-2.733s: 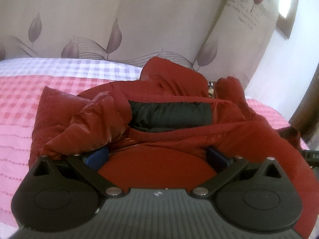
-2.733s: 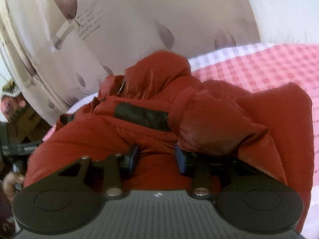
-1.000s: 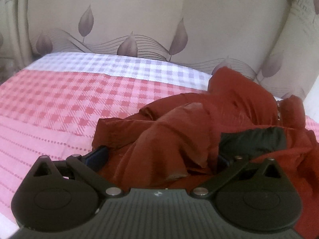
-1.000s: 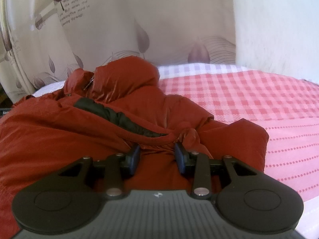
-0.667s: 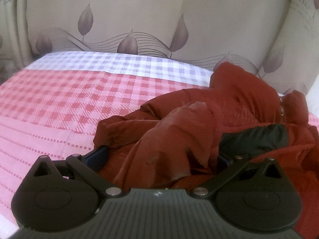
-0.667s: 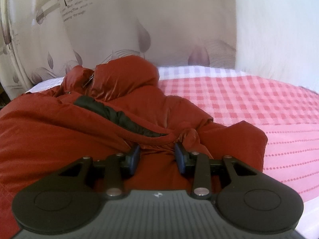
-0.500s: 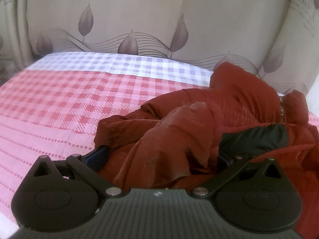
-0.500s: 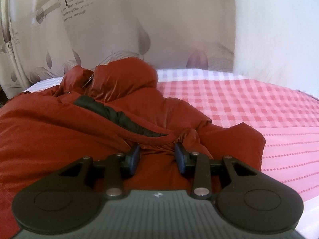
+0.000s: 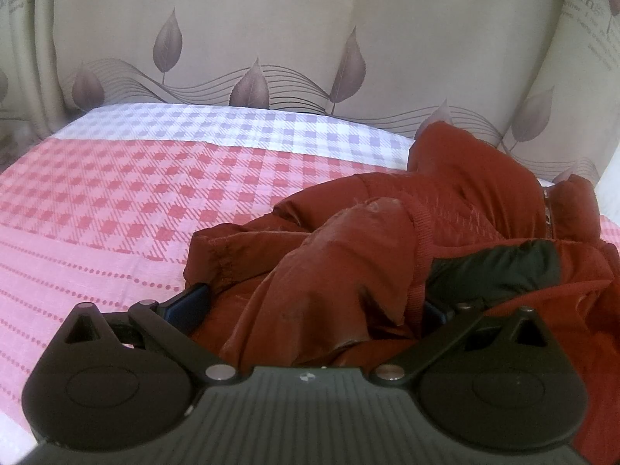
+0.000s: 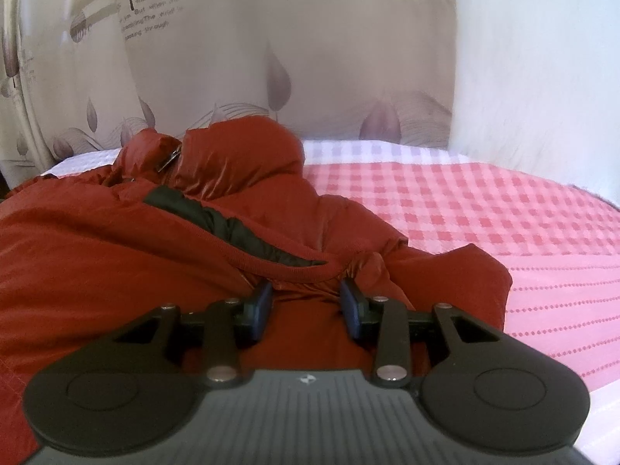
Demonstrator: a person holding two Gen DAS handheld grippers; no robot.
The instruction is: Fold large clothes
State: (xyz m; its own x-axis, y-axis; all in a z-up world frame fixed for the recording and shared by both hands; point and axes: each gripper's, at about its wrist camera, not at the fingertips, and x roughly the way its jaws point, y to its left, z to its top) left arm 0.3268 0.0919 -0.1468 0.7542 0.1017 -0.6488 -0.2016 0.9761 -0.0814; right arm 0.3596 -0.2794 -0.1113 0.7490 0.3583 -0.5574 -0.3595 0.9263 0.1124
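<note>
We see a puffy red jacket (image 9: 387,271) on the pink checked bed sheet (image 9: 116,201). Our left gripper (image 9: 310,306) stands wide around its sleeve; our right gripper (image 10: 306,302) pinches a bunched fold.

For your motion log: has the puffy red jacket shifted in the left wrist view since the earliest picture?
Yes: the puffy red jacket now sits further right against the pink checked bedsheet.

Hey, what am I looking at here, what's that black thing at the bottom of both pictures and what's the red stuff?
That black shape is a handheld gripper with two fingers; a person holds one in each hand, each with its own camera looking forward. One picture looks from the left gripper, the other from the right gripper. The red stuff is a puffy red jacket lying on a pink checked bedsheet. The left fingers stand wide with a bunched sleeve between them; the right fingers sit closer together, with jacket fabric in between.
</note>
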